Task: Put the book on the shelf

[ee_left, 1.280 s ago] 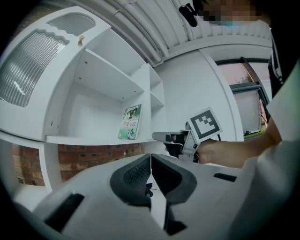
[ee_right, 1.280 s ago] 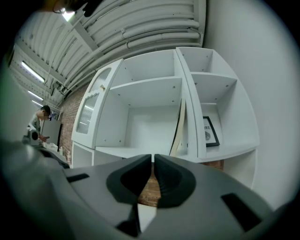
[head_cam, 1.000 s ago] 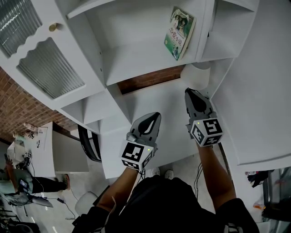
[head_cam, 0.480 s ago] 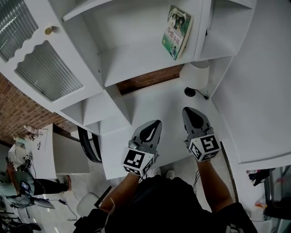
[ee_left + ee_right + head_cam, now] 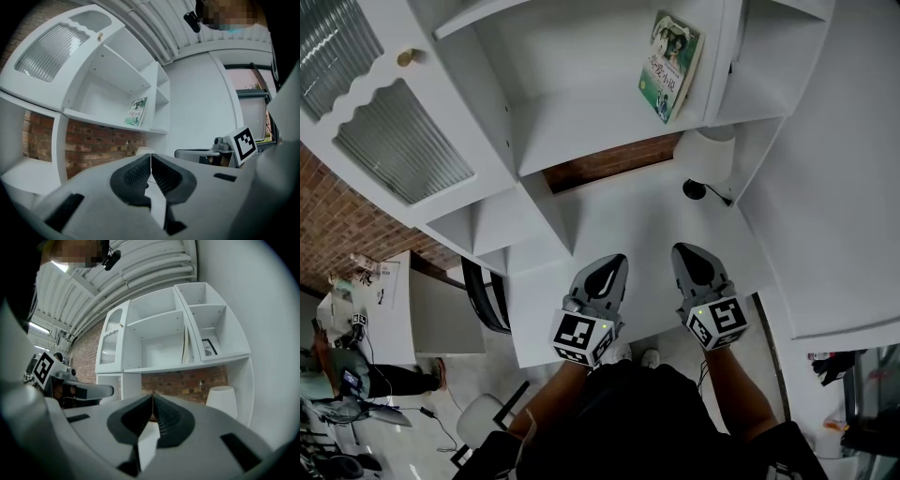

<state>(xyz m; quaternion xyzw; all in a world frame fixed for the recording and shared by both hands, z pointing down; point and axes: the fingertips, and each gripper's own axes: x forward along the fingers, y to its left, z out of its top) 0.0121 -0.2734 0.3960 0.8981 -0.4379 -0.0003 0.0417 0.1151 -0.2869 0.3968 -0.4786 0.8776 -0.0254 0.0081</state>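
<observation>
You hold two grippers, the left gripper [image 5: 617, 262] and the right gripper [image 5: 682, 251]. You can count one book [image 5: 670, 67], one white shelf unit [image 5: 581, 122] and one white lamp [image 5: 710, 155]. There are also one brass knob [image 5: 406, 57], two ribbed glass panes [image 5: 403, 141] and one framed picture [image 5: 209, 347].

Three cameras, one shelf
Head view looks steeply down; both gripper views face level, sharing the shelf unit [image 5: 581, 122] ahead.
</observation>
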